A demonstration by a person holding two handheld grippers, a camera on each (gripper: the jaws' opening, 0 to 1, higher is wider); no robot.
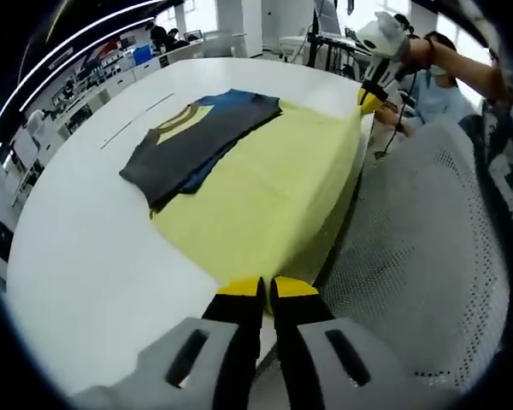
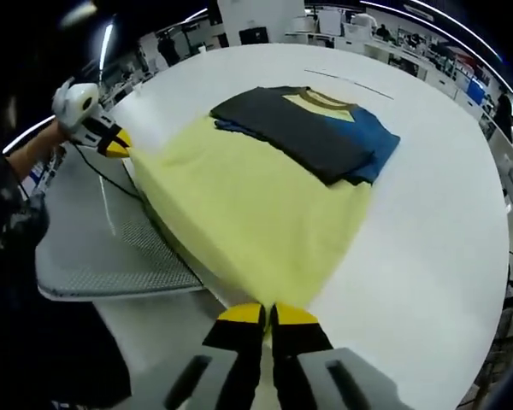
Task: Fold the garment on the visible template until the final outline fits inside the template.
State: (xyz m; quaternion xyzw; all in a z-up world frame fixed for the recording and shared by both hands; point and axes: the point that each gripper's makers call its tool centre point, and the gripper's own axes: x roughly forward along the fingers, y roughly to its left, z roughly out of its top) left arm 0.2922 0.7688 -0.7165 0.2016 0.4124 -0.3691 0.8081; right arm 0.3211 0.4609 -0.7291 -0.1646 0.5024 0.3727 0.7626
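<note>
A pale yellow garment lies spread across the white desk, and both grippers have hold of its near edge. The left gripper has its yellow-tipped jaws pressed together on one near corner of the cloth; from the right gripper view it appears off to the left, at the desk's edge, pinching that same corner. The right gripper likewise has its jaws closed on the other near corner, and in the left gripper view it sits at the far right end of the yellow cloth, a person's hand behind it. Between the two grips the near edge hangs over the desk's side, above a grey perforated mat. On the far part of the yellow garment rests a folded dark grey and blue piece with a yellow-trimmed neckline, lying flat. I cannot make out any marked template outline.
</note>
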